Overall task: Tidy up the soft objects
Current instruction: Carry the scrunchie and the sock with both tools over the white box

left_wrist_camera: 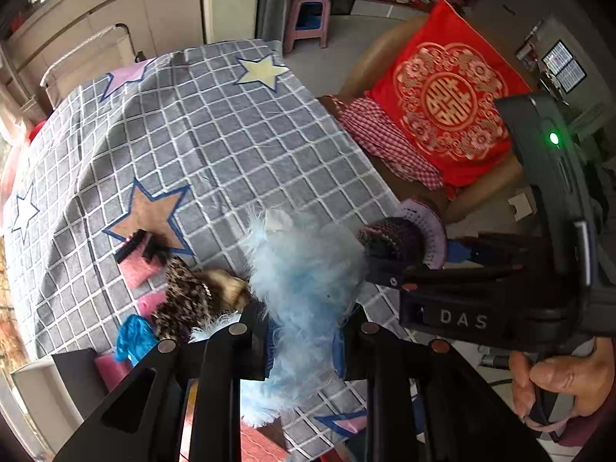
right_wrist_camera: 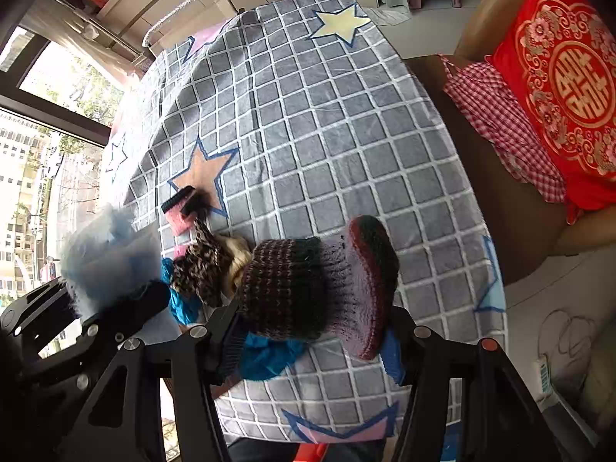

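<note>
My left gripper (left_wrist_camera: 308, 346) is shut on a fluffy light-blue feathery item (left_wrist_camera: 304, 288) and holds it above the near edge of the table; the item also shows at the left of the right wrist view (right_wrist_camera: 104, 258). My right gripper (right_wrist_camera: 315, 327) is shut on a striped knitted hat (right_wrist_camera: 308, 288) in dark red, black and lilac; the hat shows in the left wrist view (left_wrist_camera: 404, 238) beside the fluffy item. A leopard-print furry piece (left_wrist_camera: 188, 300) lies on the table to the left, also in the right wrist view (right_wrist_camera: 204, 265).
The table wears a grey checked cloth with stars (left_wrist_camera: 231, 146). Pink foam pieces with black strips (left_wrist_camera: 138, 258) and a blue crumpled item (left_wrist_camera: 131, 335) lie near the leopard piece. A brown chair holds a red cushion (left_wrist_camera: 450, 100) and a red-checked cloth (left_wrist_camera: 385, 142) at right.
</note>
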